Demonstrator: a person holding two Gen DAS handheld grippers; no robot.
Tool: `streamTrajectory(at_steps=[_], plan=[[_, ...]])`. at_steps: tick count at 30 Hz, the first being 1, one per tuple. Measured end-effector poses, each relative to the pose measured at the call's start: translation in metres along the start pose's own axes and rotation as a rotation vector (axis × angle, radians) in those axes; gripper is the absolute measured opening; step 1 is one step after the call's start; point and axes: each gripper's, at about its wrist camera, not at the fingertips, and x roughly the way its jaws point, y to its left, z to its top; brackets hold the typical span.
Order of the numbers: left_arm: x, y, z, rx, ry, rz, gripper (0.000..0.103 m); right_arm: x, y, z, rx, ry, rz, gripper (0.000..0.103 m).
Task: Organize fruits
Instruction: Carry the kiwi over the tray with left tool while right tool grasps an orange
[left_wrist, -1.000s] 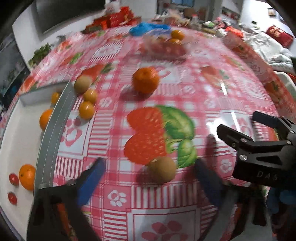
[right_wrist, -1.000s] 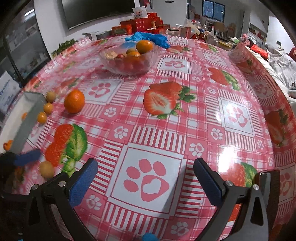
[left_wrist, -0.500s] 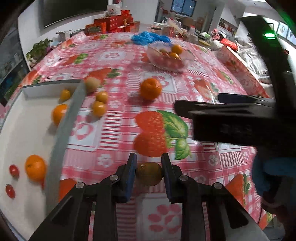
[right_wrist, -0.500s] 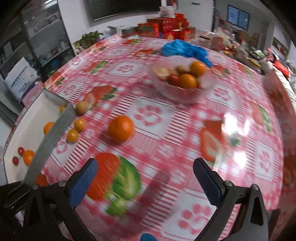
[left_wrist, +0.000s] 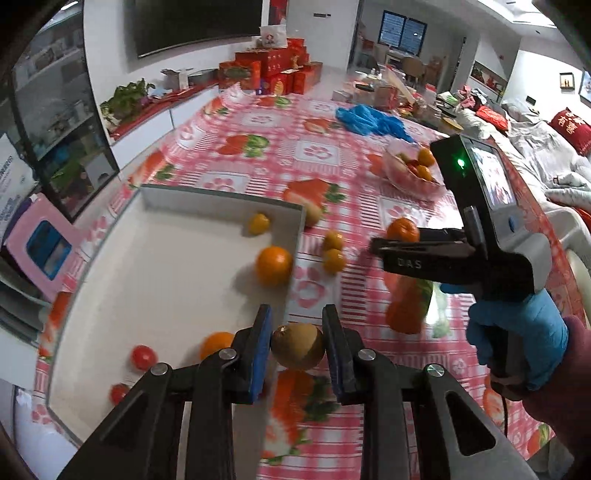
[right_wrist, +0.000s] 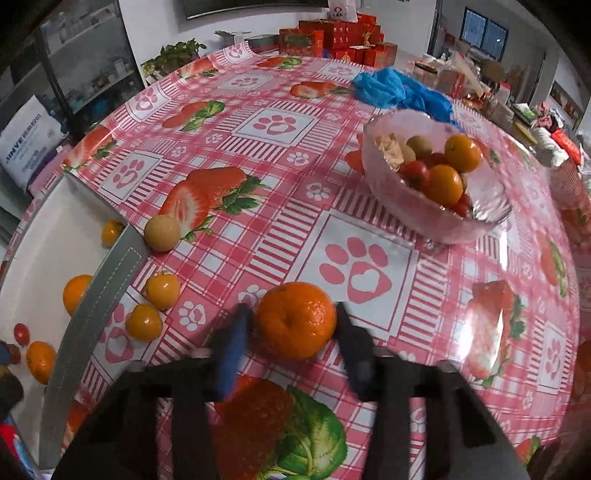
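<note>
The left gripper (left_wrist: 297, 347) is clamped on a kiwi (left_wrist: 298, 346), held clear of the table. The white tray (left_wrist: 155, 295) lies from 9 to 12 o'clock of it, its near wall directly below the left pad; the drop is judged to lie toward 10 o'clock. The right gripper (right_wrist: 293, 328), its jaws just having been closing, brackets the large orange (right_wrist: 295, 319), which sits on the tablecloth (right_wrist: 258, 221); contact cannot be confirmed.

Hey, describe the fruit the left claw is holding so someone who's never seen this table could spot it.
Find the white tray on the strawberry tablecloth. At its near right corner, the left claw grips a kiwi. It is the only brown, dull, egg-shaped fruit there; its neighbours in the tray are glossy oranges and red tomatoes.
</note>
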Motion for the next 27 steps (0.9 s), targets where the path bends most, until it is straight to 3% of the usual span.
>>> streamTrajectory(at_steps=[4, 10, 27], plan=[[0.000, 0.012, 0.002, -0.015, -0.004, 0.021, 0.029, -0.004, -0.008, 0.001, 0.053, 0.011, 0.060, 0.042], [-0.005, 0.033, 0.004, -0.045, -0.010, 0.037, 0.029, -0.025, 0.002, 0.005, 0.028, -0.013, 0.091, 0.042], [-0.058, 0.115, 0.030, -0.092, -0.109, 0.151, 0.029, -0.088, 0.096, 0.038, -0.120, -0.077, 0.285, 0.042]])
